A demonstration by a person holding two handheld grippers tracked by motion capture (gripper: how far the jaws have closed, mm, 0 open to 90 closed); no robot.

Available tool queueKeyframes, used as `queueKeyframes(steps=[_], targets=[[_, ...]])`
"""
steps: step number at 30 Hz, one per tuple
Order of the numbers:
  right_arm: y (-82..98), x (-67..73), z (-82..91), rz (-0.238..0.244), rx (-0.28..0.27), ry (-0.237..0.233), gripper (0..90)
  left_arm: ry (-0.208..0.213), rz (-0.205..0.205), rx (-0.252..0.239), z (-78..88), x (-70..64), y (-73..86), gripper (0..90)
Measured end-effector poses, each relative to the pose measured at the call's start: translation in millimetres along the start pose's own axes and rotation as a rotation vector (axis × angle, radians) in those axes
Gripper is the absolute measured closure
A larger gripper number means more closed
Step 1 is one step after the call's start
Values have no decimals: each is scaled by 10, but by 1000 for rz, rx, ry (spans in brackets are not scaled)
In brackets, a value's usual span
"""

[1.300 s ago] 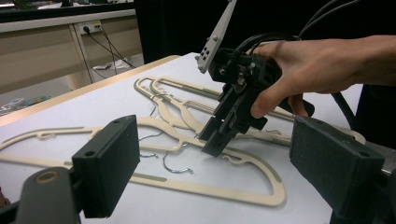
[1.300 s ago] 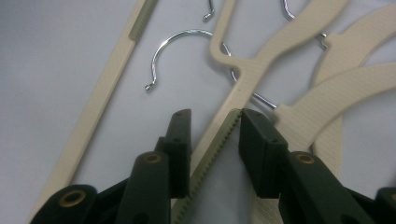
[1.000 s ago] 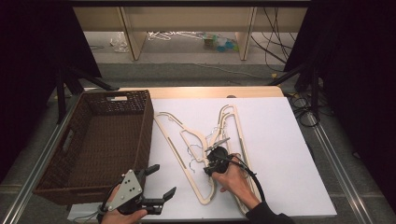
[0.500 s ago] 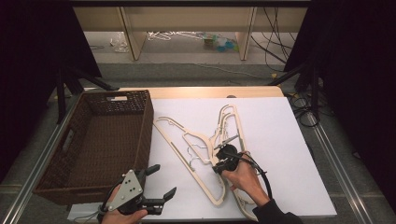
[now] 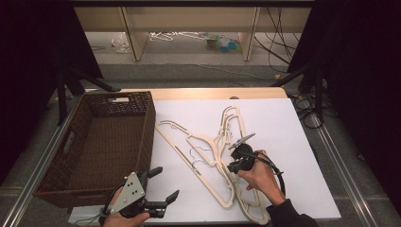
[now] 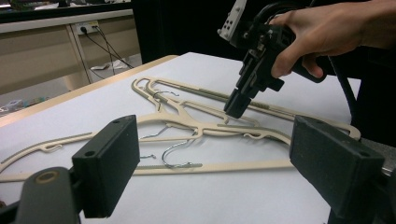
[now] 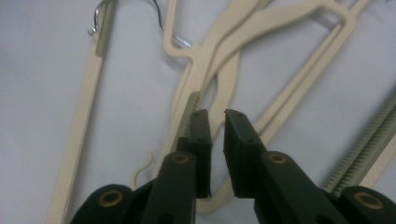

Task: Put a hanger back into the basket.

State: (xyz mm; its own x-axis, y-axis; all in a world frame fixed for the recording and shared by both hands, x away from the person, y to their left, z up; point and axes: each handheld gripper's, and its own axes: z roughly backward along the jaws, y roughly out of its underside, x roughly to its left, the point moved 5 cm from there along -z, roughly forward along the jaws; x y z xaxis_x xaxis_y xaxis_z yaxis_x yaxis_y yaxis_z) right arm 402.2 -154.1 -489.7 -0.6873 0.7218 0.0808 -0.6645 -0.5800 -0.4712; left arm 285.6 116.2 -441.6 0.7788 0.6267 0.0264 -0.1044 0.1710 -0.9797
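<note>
Cream-coloured wooden clothes hangers with metal hooks [image 5: 208, 156] lie tangled on the white table top [image 5: 293, 142], just right of the one dark brown woven wicker basket [image 5: 101, 142] — at least three hangers, though their overlapping arms make an exact count uncertain. Two grippers are at work. The right gripper [image 5: 236, 153] sits over the middle of the pile, well right of the basket; its jaws have just been closing and now stand nearly together [image 7: 214, 140] with only a thin gap. A hanger arm passes beneath the tips, but whether it is pinched between them cannot be made out. The left gripper [image 5: 163, 184] hovers near the table's front edge, just in front of the basket's near right corner — jaws spread wide with nothing between them. The lower ends of the hangers are hidden behind the right hand [image 5: 257, 177].
</note>
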Motion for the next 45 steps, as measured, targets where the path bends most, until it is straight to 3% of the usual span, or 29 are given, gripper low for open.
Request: queueKeyframes(steps=[1, 3, 5, 12, 15, 21, 24, 31, 33, 37, 45], targets=[[-14, 9, 14, -1, -12, -12, 783, -1, -16, 13, 7, 5, 1, 161], [-39, 63, 6, 6, -23, -23, 761, -3, 6, 14, 2, -8, 8, 161], [-32, 119, -63, 39, 8, -26, 741, -3, 0, 13, 5, -3, 6, 161], [-24, 176, -199, 58, 63, -18, 705, -3, -3, 15, 9, 2, 8, 161], [-41, 148, -154, 53, 42, -20, 747, 5, -10, 3, 4, -2, 1, 161], [19, -13, -73, 25, 73, 6, 775, 0, -4, 13, 15, 1, 3, 160], [46, -74, -9, 19, 72, -6, 779, -2, -1, 15, 9, 1, 8, 161], [130, -136, 34, 29, 115, -5, 780, 1, -4, 7, 6, -3, 2, 160], [167, -155, 85, 58, 149, 4, 781, 0, -2, 11, 13, -6, 1, 161], [246, -200, 145, 54, 182, -3, 785, 0, -1, 13, 14, 0, 5, 161], [334, -220, 91, 102, 188, -22, 742, 4, -6, 18, 4, -13, 8, 161]])
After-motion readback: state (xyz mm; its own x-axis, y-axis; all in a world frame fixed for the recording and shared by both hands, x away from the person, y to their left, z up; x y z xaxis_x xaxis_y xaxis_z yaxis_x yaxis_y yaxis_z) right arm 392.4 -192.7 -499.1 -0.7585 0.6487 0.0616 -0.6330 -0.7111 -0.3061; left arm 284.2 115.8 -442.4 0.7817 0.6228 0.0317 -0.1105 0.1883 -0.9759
